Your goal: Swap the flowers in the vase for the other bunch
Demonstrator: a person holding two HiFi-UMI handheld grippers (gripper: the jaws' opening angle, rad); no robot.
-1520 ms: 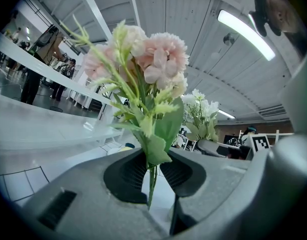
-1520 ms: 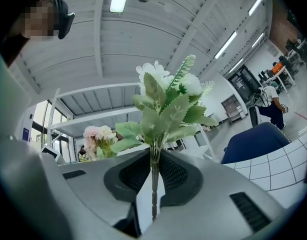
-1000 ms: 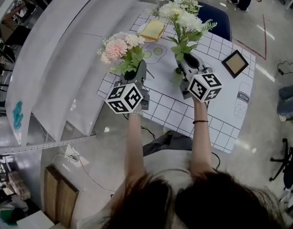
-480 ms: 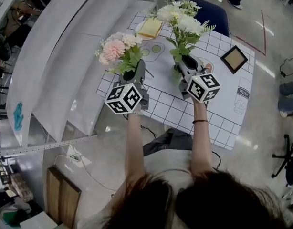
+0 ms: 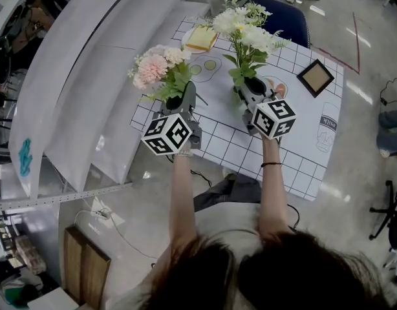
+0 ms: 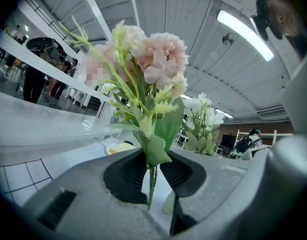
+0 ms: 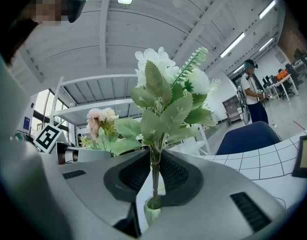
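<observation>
My left gripper (image 5: 185,99) is shut on the thin stems of a pink and cream flower bunch (image 5: 156,70), held upright above the table's near left part. In the left gripper view the stems (image 6: 152,176) are pinched between the dark pads. My right gripper (image 5: 249,86) is shut on the stem of a white flower bunch (image 5: 247,31) with green leaves. In the right gripper view this stem (image 7: 154,171) runs down into the mouth of a small pale green vase (image 7: 152,210) just below the jaws. The head view hides the vase.
The table (image 5: 295,141) has a white grid cover. A plate with a yellow sponge-like block (image 5: 202,39) lies at the back, a dark picture frame (image 5: 317,77) at the right. A blue chair (image 5: 280,19) stands behind. Large white panels (image 5: 75,95) lean at the left.
</observation>
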